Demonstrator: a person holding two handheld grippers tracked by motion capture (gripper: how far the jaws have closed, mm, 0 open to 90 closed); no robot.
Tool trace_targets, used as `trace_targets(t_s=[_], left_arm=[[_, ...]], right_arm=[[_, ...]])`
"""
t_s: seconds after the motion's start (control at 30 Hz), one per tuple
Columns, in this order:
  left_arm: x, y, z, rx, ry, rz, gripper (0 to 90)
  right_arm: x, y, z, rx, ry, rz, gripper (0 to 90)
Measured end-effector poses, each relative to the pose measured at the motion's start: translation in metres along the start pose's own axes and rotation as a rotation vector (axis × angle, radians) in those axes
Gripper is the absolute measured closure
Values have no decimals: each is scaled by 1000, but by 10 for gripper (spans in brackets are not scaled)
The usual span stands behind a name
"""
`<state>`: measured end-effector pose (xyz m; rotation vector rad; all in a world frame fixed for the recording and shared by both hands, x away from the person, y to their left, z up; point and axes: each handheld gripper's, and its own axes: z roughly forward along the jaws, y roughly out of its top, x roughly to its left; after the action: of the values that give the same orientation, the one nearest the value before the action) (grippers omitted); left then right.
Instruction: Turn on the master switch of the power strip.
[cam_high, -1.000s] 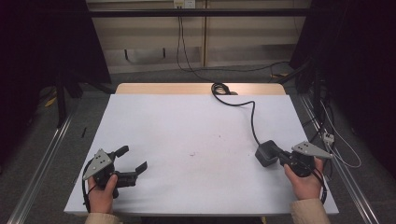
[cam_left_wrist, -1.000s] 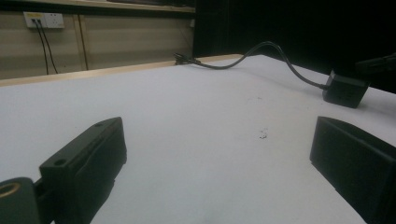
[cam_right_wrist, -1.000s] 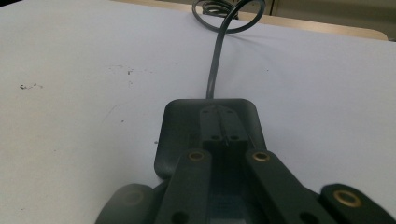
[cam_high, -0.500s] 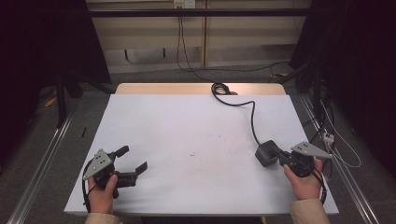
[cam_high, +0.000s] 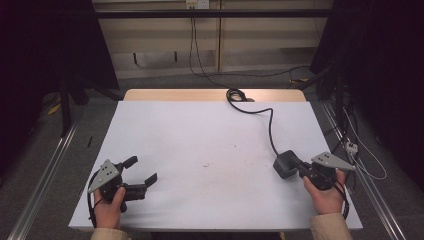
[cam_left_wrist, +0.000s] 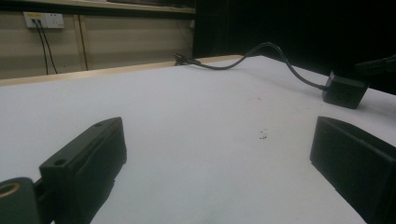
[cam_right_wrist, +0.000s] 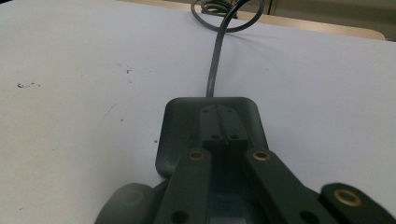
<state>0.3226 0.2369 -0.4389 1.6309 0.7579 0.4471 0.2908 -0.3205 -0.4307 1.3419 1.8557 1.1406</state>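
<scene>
Dim room, white table (cam_high: 200, 135) with a wooden far edge, wall socket (cam_left_wrist: 43, 19) behind. Near the table's right front, a dark power brick (cam_high: 286, 164), lying flat, its cord (cam_high: 271, 131) running back to a coil at the far edge. Right gripper (cam_high: 300, 170) held level, its 2 jaws pressed together, tips lying over the near top of the brick (cam_right_wrist: 210, 126), nothing between them. Left gripper (cam_high: 142, 171) at the left front, well apart from the brick (cam_left_wrist: 344, 91), jaws spread wide and holding nothing.
</scene>
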Motion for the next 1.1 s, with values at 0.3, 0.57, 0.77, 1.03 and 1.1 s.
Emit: trace_targets(t_s=[0.3, 0.57, 0.77, 1.03, 1.1], left_arm=[[0, 0, 0, 1, 1, 2, 35], [1, 0, -1, -3, 7, -3, 35], [1, 0, -1, -3, 6, -1, 35], [0, 1, 0, 0, 4, 6, 35], [0, 1, 0, 2, 4, 7, 35]], right_arm=[[1, 0, 0, 0, -5, -6, 900], [0, 1, 0, 4, -1, -7, 900], [1, 2, 0, 4, -8, -13, 900], [1, 2, -1, -1, -4, -4, 900], [1, 2, -1, -1, -4, -6, 900]])
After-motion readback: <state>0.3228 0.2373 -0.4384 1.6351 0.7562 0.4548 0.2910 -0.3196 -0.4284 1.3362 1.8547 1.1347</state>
